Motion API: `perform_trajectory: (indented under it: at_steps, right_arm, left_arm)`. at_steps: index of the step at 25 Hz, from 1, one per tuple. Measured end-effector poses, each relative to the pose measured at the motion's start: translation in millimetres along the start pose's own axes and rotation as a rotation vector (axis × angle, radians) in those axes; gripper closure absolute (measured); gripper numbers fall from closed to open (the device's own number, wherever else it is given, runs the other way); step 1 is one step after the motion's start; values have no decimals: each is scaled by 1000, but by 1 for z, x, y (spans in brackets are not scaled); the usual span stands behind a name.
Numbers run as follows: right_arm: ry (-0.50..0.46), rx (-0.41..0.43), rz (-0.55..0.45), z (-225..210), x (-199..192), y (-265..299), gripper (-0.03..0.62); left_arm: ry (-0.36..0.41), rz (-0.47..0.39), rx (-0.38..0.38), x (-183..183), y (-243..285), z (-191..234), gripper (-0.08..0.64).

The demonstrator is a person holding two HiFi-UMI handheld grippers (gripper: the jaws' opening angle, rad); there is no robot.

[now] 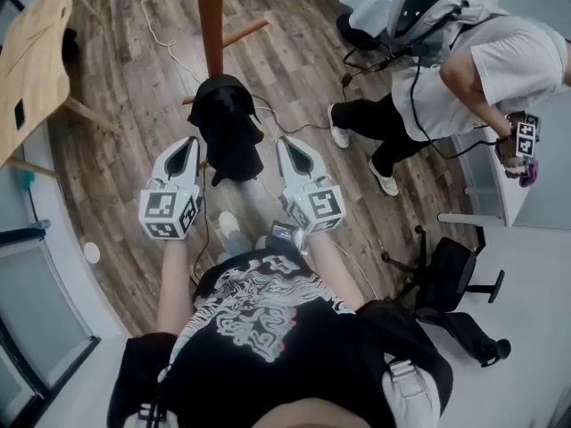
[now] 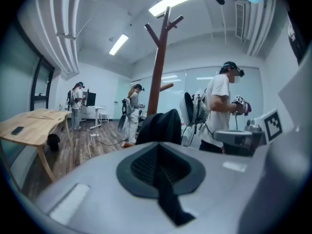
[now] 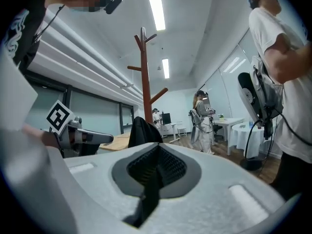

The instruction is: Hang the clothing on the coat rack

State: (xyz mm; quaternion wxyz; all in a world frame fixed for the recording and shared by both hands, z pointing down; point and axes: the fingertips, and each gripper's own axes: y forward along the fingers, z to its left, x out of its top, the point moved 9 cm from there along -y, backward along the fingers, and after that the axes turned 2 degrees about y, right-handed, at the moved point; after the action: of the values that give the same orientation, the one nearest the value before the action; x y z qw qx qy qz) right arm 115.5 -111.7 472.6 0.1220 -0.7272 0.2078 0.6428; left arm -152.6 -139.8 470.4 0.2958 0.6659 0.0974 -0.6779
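While near rack (image 1: 211, 16), garment (image 1: 227, 127) edges in left claw (image 1: 190, 145), right claw (image 1: 287, 144)

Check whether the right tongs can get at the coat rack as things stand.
Probably yes: the coat rack stands just ahead, only the black garment between. The right tongs are shut on that garment, so it comes along.

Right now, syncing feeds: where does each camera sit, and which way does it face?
Head view: on the person's head, looking steeply down at the left gripper, right gripper and black garment between them; printed T-shirt and forearms show.
Left gripper view: on that gripper, facing the coat rack along jaws shut on the garment; right gripper at right edge.
Right gripper view: likewise; left gripper at left edge.
Shared: garment, rack.
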Motion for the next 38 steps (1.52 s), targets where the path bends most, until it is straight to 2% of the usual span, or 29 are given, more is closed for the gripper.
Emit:
perform_trajectory:
  at_steps: [6,10,16,22,25,27,31,35,38]
  right_arm:
    - [1,-4,-9,-7,0,-41,594]
    - [-18,34,-29,0,6,-67,594]
    - [-19,22,-34,5,11,-108,594]
    - [-40,68,-49,16,9,-148,594]
    - [-31,87,-37,18,4,-161,594]
    - [-27,94,-44,17,6,-166,594]
    - [-19,90,-55,17,12,-174,594]
    - [-24,102,-64,25,18,-178,594]
    - [-38,83,-61,25,22,-177,594]
  left_arm:
    - [29,-30,10,3,-14,-41,571]
    - [1,-48,27,4,-29,-66,571]
    - [4,-40,29,5,-52,-104,571]
    - [39,-37,17,4,-69,-150,571]
    - [112,6,17,-1,-79,-170,571]
    - [128,29,39,-3,-88,-175,571]
    - [91,14,70,2,-104,-177,571]
    - [0,14,91,3,-112,-169,571]
    - [-1,9,84,4,-113,-164,571]
